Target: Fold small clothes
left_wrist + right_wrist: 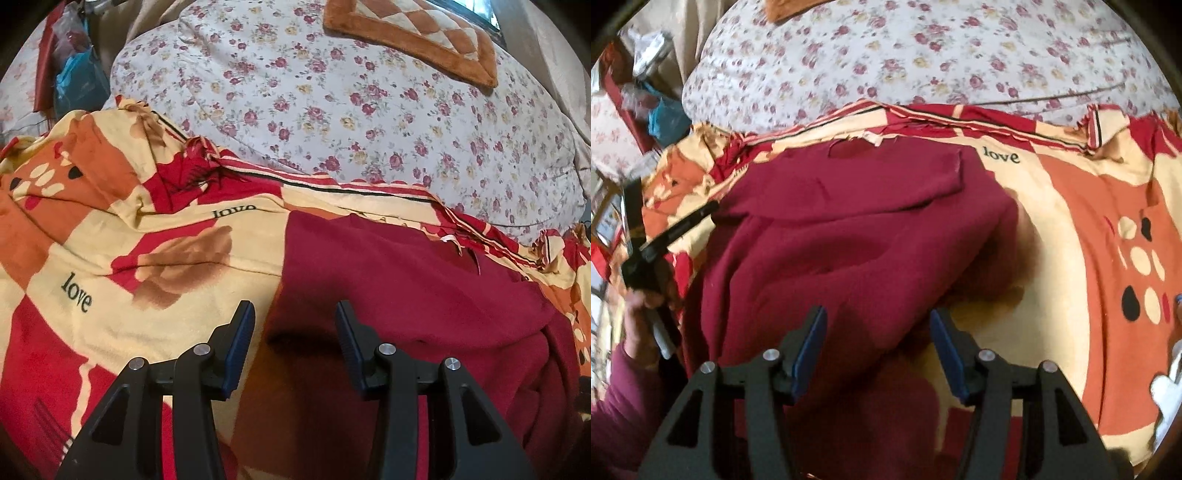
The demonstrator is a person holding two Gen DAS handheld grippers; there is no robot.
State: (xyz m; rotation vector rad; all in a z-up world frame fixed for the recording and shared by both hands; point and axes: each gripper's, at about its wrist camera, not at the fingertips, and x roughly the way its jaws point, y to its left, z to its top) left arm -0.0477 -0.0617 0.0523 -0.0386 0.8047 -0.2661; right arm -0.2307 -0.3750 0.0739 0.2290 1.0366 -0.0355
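Note:
A maroon garment (406, 295) lies spread on a red, orange and cream bedsheet (110, 258) printed with the word "love". In the right wrist view the maroon garment (849, 240) has an upper flap folded over its body. My left gripper (294, 314) hovers open over the garment's left edge, with nothing between its blue pads. My right gripper (878, 314) stands open above the garment's lower right part, its jaws apart and empty. The left gripper (709, 208) also shows at the garment's far side, held by a hand (642, 306) in a maroon sleeve.
A bulky floral quilt (332, 110) rises behind the sheet, with a brown checkered cushion (413, 33) on top. A blue plastic bag (74, 81) and clutter sit at the far left. A white object (1167, 391) lies at the sheet's right edge.

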